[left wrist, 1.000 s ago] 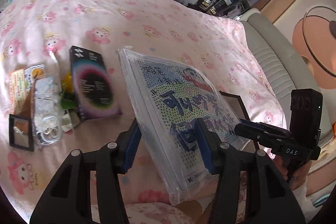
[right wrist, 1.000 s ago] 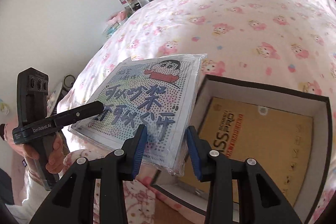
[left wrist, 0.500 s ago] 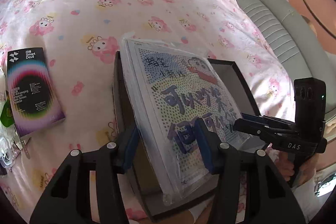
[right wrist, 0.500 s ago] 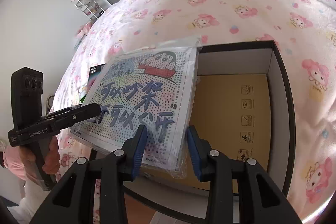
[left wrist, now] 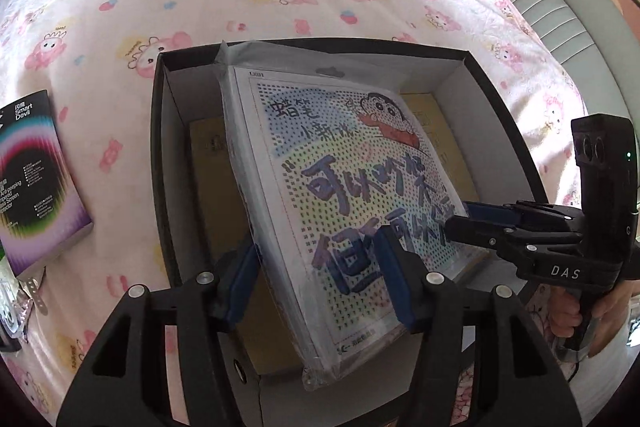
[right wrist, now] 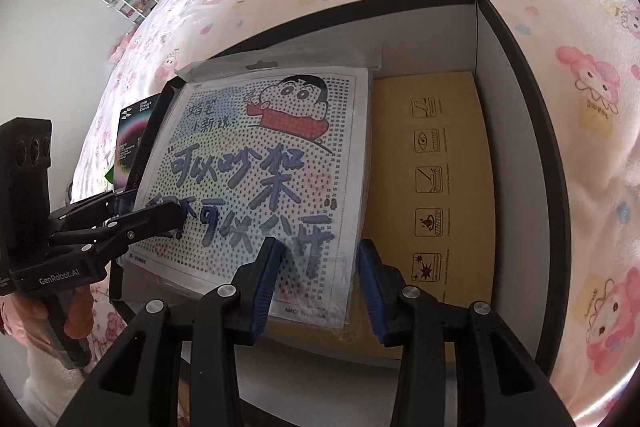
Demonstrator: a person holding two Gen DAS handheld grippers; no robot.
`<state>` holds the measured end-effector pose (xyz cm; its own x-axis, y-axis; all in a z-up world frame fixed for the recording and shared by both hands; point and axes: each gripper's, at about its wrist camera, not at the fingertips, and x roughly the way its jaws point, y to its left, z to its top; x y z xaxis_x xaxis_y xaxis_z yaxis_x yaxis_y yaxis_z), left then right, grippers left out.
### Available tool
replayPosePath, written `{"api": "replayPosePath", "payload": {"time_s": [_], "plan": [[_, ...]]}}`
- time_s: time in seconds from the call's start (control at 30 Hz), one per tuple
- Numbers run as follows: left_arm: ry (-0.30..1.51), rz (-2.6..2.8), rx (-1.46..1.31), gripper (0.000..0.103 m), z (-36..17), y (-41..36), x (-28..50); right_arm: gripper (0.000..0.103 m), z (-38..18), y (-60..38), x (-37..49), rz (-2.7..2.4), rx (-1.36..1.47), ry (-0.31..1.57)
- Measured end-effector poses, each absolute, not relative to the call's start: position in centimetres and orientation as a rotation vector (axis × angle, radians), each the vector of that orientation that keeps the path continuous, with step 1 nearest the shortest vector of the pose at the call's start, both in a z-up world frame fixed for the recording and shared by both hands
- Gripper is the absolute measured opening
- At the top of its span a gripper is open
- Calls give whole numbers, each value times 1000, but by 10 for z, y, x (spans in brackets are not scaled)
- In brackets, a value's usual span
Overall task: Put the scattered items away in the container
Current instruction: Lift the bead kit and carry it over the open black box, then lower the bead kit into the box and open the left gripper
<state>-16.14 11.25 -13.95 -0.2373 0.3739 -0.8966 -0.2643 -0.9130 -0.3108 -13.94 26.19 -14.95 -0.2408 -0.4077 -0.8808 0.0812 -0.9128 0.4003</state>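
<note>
Craft kit [left wrist: 340, 187] tilted in box [left wrist: 160, 155], tools opening

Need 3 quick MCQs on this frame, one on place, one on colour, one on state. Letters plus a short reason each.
1. Where is the wrapped cartoon kit?
A. Flat on the bedspread
B. Inside the black box, tilted
C. Under the dark rainbow box

2. What colour is the sheet on the floor of the black box?
A. Tan
B. Green
C. Red

3. How do the two grippers stand at the kit?
A. Both well clear of it
B. Only the left is near it
C. Each has a kit edge between its fingers

Answers:
1 B: its near edge sits higher than its far edge, inside the walls.
2 A: the tan sheet with printed symbols shows beside the kit.
3 C: left gripper and right gripper both straddle the kit, jaws opening.
</note>
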Motion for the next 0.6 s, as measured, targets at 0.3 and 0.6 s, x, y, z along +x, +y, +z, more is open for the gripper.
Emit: {"api": "replayPosePath", "payload": {"time_s": [0.3, 0.6], "plan": [[47, 2202, -1643, 74, -145, 137, -152, 37, -156, 262, -138, -2219, 1759, -375], [-15, 2192, -1629, 76, -137, 134, -144, 37, -139, 272, -129, -2307, 1653, -416]]}}
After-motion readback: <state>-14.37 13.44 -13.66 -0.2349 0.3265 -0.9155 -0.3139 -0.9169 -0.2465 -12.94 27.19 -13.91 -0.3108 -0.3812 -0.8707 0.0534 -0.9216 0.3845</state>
